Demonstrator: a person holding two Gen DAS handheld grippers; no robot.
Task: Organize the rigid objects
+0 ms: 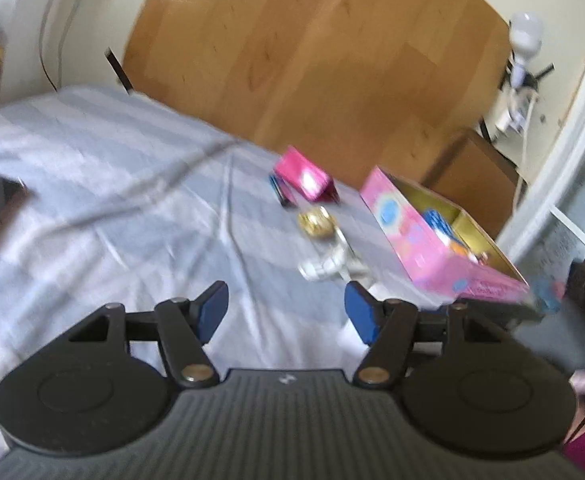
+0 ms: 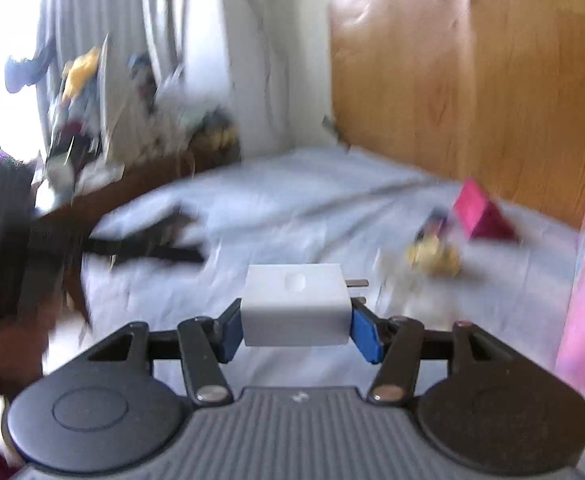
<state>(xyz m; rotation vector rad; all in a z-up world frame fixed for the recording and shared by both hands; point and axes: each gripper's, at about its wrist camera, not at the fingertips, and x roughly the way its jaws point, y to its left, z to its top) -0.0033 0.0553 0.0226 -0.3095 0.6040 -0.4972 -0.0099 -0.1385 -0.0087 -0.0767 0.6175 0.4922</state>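
while the right gripper (image 2: 296,326) pinches the white charger block (image 2: 296,306) across its two flat side faces, pads pressing on both, the left gripper (image 1: 286,314) has its jaws spread with nothing between them, above the striped bedsheet (image 1: 112,184). the charger is off the bed, held level, with metal prongs (image 2: 357,282) sticking out toward the right of the view. likely handling: small, light, fully rigid, smooth plastic shell, so it can slip or twist if the grip loosens; the flat opposing sides are the right place to hold, and the prongs should stay clear of the pads. destination looks like the open pink box (image 1: 432,240) at the right edge of the bed, which already has colourful items inside; in the right wrist view only its pink wall (image 2: 584,300) shows at the far right. still loose on the sheet: a magenta case (image 1: 306,178) with a dark blue item (image 1: 278,190) touching its left side, a gold round thing (image 1: 316,222), and a whitish metallic object (image 1: 332,266) just beside the box. both views are motion-blurred, so those small items cannot be identified further. judgement: the gold piece and the whitish one look hard and slick, best taken across the narrowest width; the magenta case across its short sides. a wooden headboard (image 1: 312,60) is behind everything.
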